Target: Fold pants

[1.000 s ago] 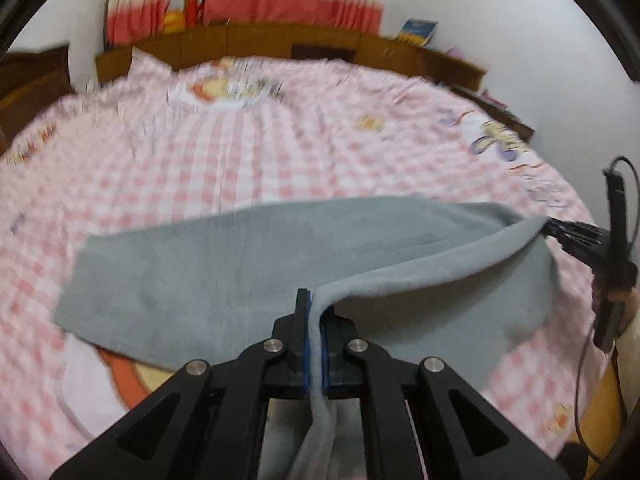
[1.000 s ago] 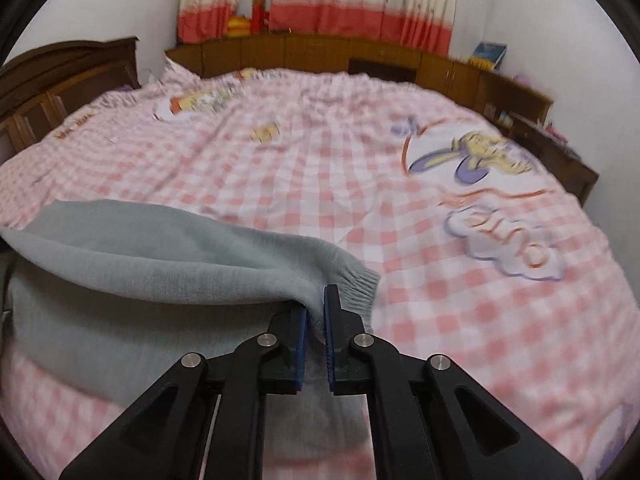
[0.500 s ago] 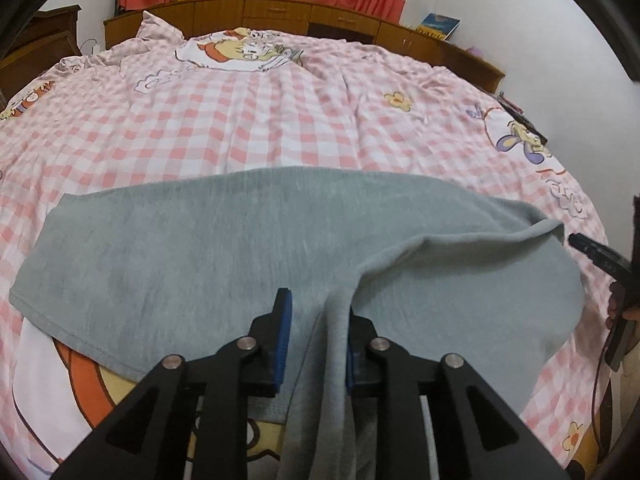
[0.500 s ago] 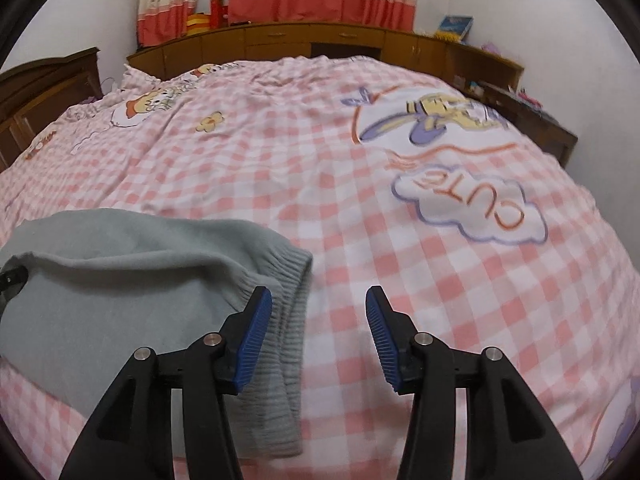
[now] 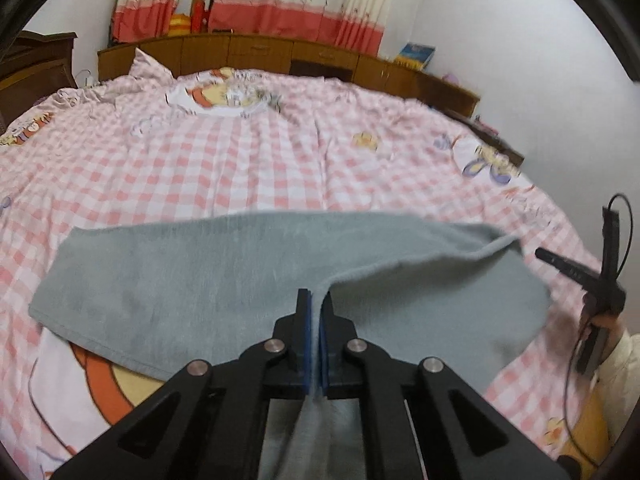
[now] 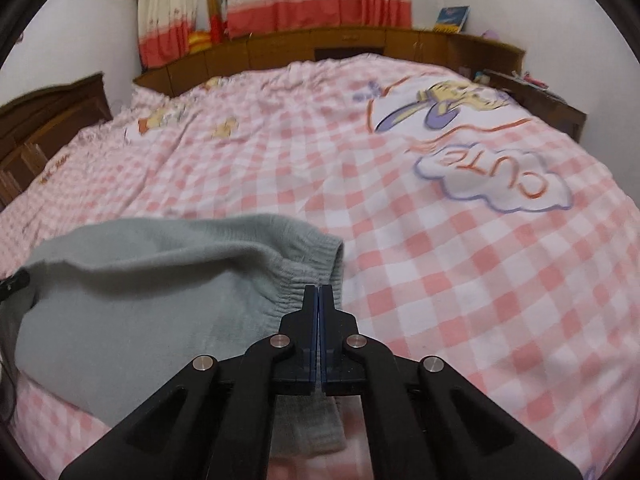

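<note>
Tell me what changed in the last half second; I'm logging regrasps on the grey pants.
Both had opened; now the left hand-held gripper has shut on a raised fold of the grey pants, and the right hand-held gripper on the ribbed waistband. The pants remain spread on the checked bedspread.

Both wrist cams low, sharing pants (image 5: pixel 224 280).

Grey knit pants (image 5: pixel 192 280) lie folded across the bed, ribbed waistband (image 6: pixel 296 280) edge lifted slightly
</note>
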